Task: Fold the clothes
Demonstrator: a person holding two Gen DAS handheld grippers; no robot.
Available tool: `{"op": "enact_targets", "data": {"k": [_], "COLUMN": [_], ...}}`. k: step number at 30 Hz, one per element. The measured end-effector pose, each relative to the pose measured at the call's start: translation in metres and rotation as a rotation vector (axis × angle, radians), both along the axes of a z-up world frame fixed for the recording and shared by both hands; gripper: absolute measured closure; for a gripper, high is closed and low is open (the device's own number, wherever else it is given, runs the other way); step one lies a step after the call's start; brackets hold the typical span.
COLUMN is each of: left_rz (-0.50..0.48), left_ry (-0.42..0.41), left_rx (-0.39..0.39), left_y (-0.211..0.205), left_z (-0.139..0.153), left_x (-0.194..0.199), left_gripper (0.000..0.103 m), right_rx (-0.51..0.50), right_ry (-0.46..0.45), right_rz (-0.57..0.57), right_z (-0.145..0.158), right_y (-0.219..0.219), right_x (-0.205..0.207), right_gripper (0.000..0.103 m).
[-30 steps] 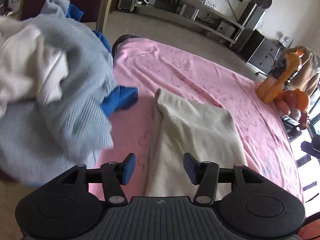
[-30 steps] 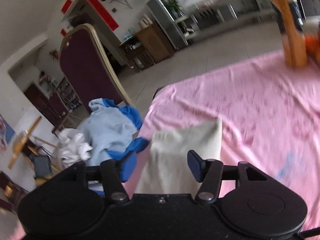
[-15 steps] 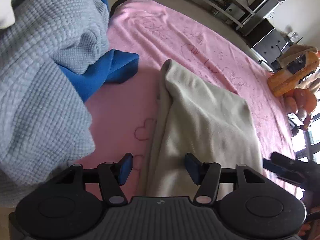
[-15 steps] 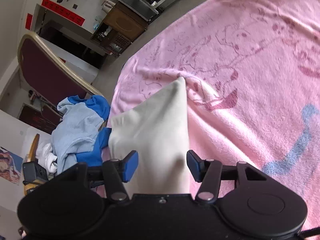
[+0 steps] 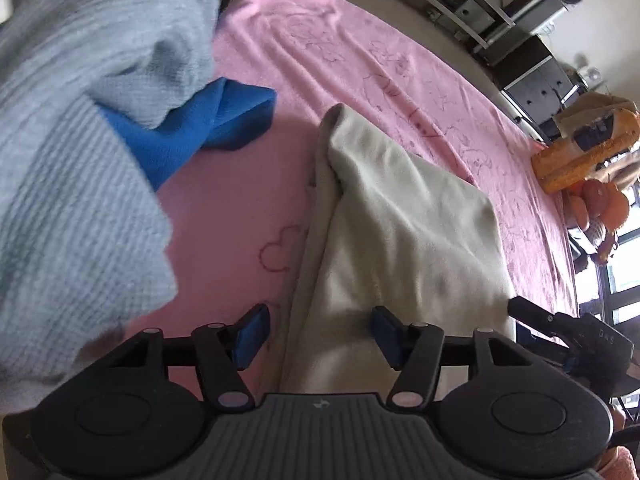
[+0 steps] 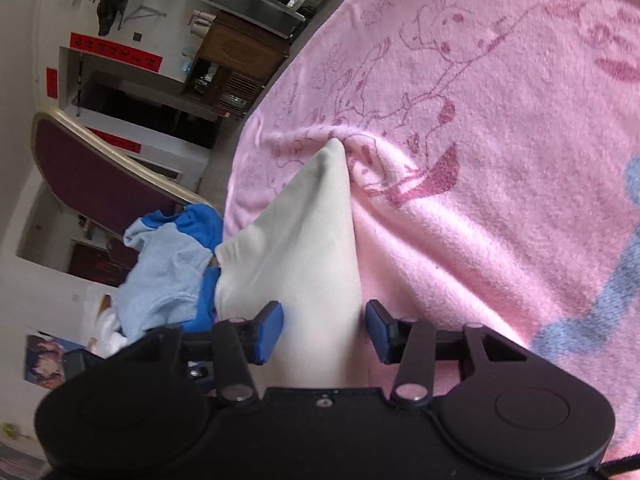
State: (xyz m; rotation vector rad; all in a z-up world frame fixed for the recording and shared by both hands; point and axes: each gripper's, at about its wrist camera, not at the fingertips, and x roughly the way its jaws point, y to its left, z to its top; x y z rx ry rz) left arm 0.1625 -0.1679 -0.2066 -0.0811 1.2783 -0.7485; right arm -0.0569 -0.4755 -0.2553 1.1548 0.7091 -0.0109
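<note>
A cream folded garment (image 5: pixel 400 220) lies lengthwise on the pink blanket (image 5: pixel 360 60). My left gripper (image 5: pixel 319 336) is open low over its near end, and the garment's left folded edge runs between the blue pads without being pinched. In the right wrist view the same cream garment (image 6: pixel 304 232) narrows to a far corner. My right gripper (image 6: pixel 324 330) straddles its near edge. Its jaws are closing with the cloth between them, and a small gap still shows at the right pad. A finger (image 5: pixel 532 312) of the right gripper shows at the garment's right corner.
A light blue knit sweater (image 5: pixel 72 160) with a bright blue cloth (image 5: pixel 208 120) is heaped at the left, partly on the blanket. A maroon chair (image 6: pixel 92 176) stands behind the heap. An orange plush toy (image 5: pixel 580 156) sits at the blanket's far right edge.
Both grippers came down close to the cream garment. The right one rolled, its jaws narrowed around the cloth, and it now shows in the left wrist view.
</note>
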Motion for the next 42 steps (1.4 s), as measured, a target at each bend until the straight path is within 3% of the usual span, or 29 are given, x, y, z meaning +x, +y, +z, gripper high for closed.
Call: {"op": "enact_targets", "data": {"k": [11, 17, 24, 28, 30, 33, 38, 39, 41, 42], "left_rz": [0.025, 0.029, 0.039, 0.038, 0.036, 0.027, 0.006, 0.011, 0.021, 0.025], "left_ry": [0.016, 0.011, 0.015, 0.015, 0.013, -0.008, -0.078, -0.086, -0.102, -0.111], "left_rx": [-0.064, -0.063, -0.071, -0.073, -0.073, -0.061, -0.048, -0.054, -0.067, -0.074], "left_y": [-0.008, -0.009, -0.006, -0.005, -0.005, -0.006, -0.006, -0.004, 0.001, 0.003], "left_z": [-0.005, -0.006, -0.007, -0.008, -0.008, -0.006, 0.002, 0.004, 0.008, 0.01], "left_x": [0.003, 0.004, 0.004, 0.004, 0.004, 0.002, -0.01, -0.011, -0.014, -0.015], "left_gripper": [0.047, 0.047, 0.047, 0.047, 0.047, 0.048, 0.072, 0.075, 0.091, 0.092], "right_rx": [0.108, 0.091, 0.074, 0.031, 0.052, -0.035, -0.416, -0.474, -0.564, -0.597], "right_ry": [-0.031, -0.006, -0.098, -0.055, -0.042, -0.017, 0.001, -0.003, -0.013, -0.012], "right_rz": [0.058, 0.158, 0.139, 0.122, 0.103, 0.084, 0.121, 0.127, 0.138, 0.143], "right_z": [-0.014, -0.007, -0.005, -0.008, -0.012, -0.002, 0.05, 0.059, 0.076, 0.083], "right_y": [-0.012, 0.0, 0.016, 0.017, 0.014, 0.025, 0.074, 0.082, 0.098, 0.103], "right_x": [0.005, 0.011, 0.014, 0.014, 0.011, 0.012, 0.02, 0.019, 0.019, 0.018], "right_gripper": [0.058, 0.047, 0.044, 0.065, 0.067, 0.074, 0.081, 0.081, 0.081, 0.081]}}
